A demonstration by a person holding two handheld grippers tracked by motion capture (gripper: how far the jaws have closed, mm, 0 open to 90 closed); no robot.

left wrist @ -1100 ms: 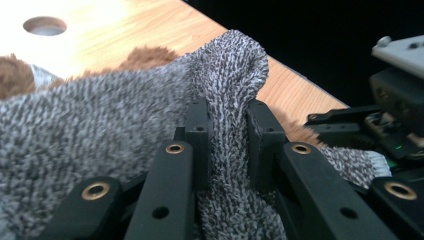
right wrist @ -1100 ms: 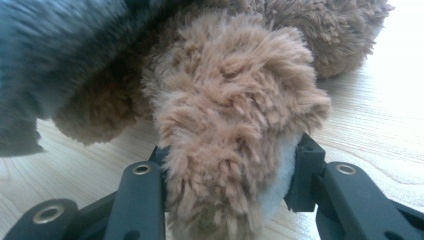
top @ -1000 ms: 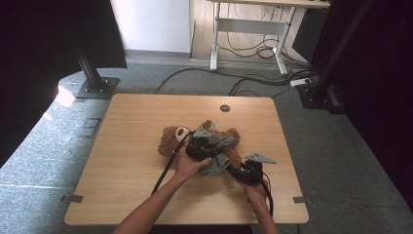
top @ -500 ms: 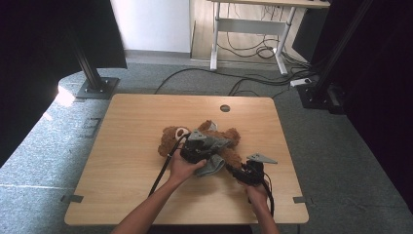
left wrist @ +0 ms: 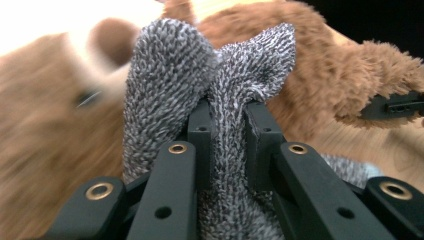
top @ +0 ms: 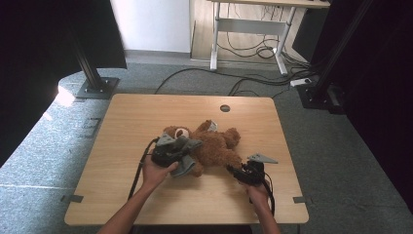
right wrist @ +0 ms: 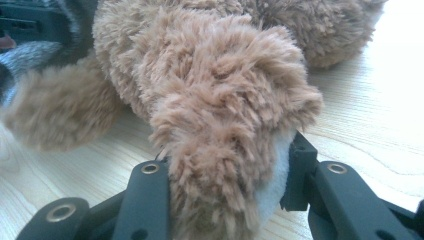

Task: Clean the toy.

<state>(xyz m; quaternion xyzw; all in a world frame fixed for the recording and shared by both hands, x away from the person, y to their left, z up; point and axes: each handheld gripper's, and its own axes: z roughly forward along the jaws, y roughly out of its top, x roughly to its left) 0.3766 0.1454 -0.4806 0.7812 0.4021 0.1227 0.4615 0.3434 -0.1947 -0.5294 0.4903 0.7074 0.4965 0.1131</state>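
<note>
High view: a brown teddy bear [top: 212, 144] lies on its back near the middle of the wooden table [top: 146, 112], head toward the person's left, legs toward the right. A grey knitted garment [top: 184, 165] bunches at the bear's head end, just beside the left gripper [top: 168, 152].

Left gripper view shows that gripper clamped on a fold of the grey knit [left wrist: 227, 115]; the jaws stand narrow with the cloth pinched between them, and the bear's body [left wrist: 320, 65] sits right behind it.

Right gripper view shows the right gripper [right wrist: 225, 200] closed around one furry leg [right wrist: 225, 135], the paw end down between the jaws, the rest of the bear stretching away from it toward the other gripper.

So the bear's long axis runs roughly from one gripper to the other, slanting a little across the table. The garment is at the head end, by the left hand [top: 157, 174]; the held leg is at the opposite end, by the right hand [top: 257, 192]. Judging from this, the right side anchors the toy while the left draws the knit along or off that same line, and any pull should follow the body's length rather than cross it.
</note>
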